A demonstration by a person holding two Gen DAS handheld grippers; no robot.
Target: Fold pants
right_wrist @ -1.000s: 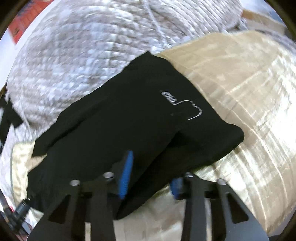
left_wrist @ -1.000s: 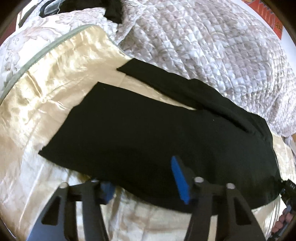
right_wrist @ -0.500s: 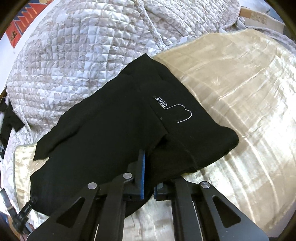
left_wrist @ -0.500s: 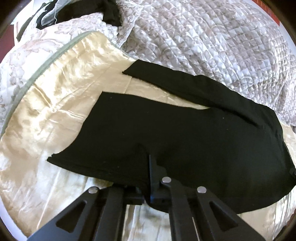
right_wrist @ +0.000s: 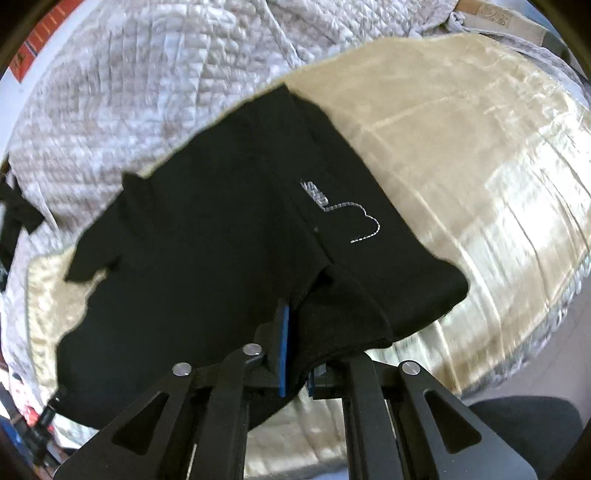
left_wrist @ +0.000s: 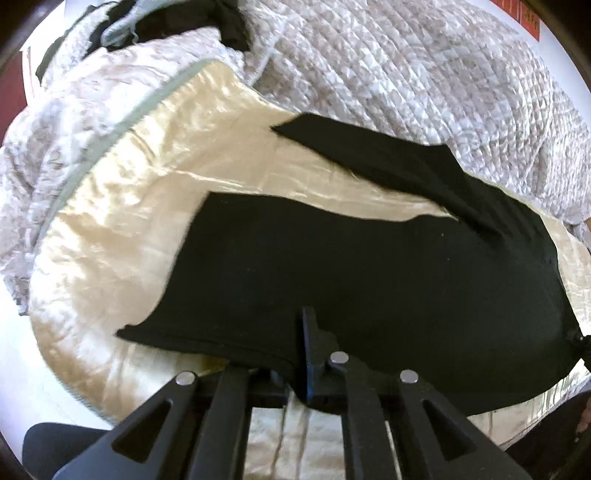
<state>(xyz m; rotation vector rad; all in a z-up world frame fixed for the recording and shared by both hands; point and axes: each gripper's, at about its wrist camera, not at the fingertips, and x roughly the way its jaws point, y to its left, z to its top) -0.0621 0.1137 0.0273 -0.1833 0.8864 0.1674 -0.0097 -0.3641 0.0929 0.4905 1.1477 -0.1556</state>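
Black pants (left_wrist: 369, 266) lie spread on a cream satin cover (left_wrist: 129, 206), both legs reaching toward the upper left. My left gripper (left_wrist: 299, 354) pinches the near edge of one leg. Its jaws are opening a little, with the cloth still between the pads. In the right wrist view the waist end of the pants (right_wrist: 207, 229) shows a white stitched logo (right_wrist: 347, 218). My right gripper (right_wrist: 297, 354) holds a bunched fold of that end against its blue pad (right_wrist: 283, 350). Its jaws are also opening slightly, cloth between them.
A quilted grey-white blanket (left_wrist: 406, 74) is heaped behind the pants. Dark clothes (left_wrist: 155, 22) lie at the far upper left. The satin cover (right_wrist: 461, 155) stretches bare to the right of the waist. A dark chair edge (right_wrist: 517, 413) sits at the lower right.
Both grippers went from open around the near edge of the pants to closed on it. They have since shifted with the cloth, and the gripped edge has lifted and bunched.
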